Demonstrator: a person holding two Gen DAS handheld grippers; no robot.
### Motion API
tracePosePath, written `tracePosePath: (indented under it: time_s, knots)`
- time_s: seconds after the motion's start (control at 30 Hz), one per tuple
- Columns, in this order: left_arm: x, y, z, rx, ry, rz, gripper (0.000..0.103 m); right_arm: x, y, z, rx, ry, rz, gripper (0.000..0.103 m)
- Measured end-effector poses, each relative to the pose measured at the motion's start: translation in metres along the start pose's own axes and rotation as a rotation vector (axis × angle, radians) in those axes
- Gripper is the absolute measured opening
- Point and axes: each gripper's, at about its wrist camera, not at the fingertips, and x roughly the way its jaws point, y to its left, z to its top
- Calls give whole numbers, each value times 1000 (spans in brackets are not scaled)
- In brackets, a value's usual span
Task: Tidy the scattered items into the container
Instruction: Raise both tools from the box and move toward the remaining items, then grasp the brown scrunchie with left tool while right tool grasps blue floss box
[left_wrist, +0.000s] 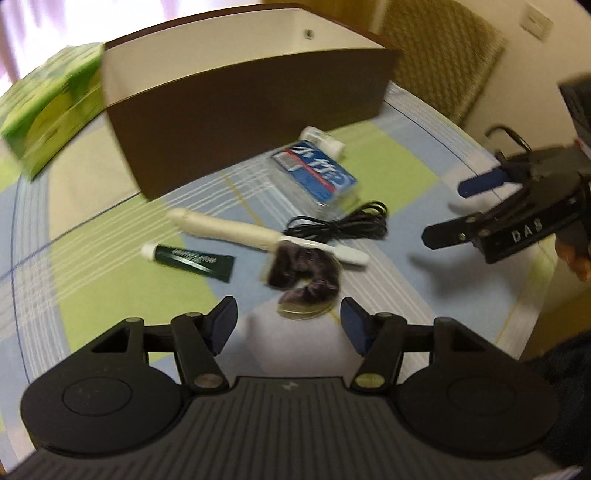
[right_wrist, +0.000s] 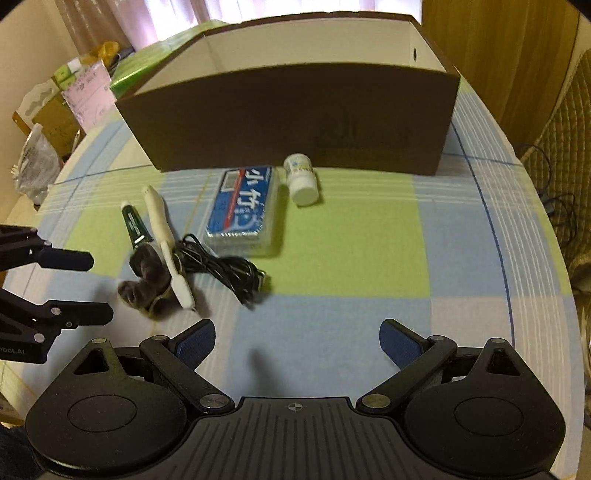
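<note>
We hold both claws wide open and empty: the left claw (left_wrist: 288, 321) just short of the fuzzy dark scrunchie (left_wrist: 304, 269), the right claw (right_wrist: 297, 341) short of the coiled black cable (right_wrist: 221, 266). The brown cardboard box (right_wrist: 295, 118) stands beyond both. Only the right view clearly shows the round white bottle (right_wrist: 302, 179) beside the clear blue-labelled case (right_wrist: 242, 210).

Brown box (right_wrist: 295, 122) interior hidden; tissue box (left_wrist: 48, 110) motion-blurred.
</note>
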Motion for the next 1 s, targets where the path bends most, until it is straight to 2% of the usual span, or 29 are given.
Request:
tracePosePath:
  time_s: [0.37,0.57,0.6,0.63,0.73,0.83,1.0]
  knots:
    - [22,-14,8,186,-56,50,63,-1,-8,-8,21,7,-20,100]
    - [34,-17,10,228,-70,35,62,-2,-8,-7,17,8,-19,100]
    - [36,-18,11,234,-70,30,59,-2,-7,-7,14,8,-18,100]
    - [38,-18,10,238,-71,23,49,-2,-6,-6,12,8,-17,100]
    - [39,-19,9,234,-72,-5,33,-1,-3,-5,3,10,-13,100]
    - [35,-21,5,244,-69,-18,25,-1,0,-4,-8,9,-7,100]
    - [21,-13,-4,203,-46,-35,20,0,6,0,-26,2,8,100]
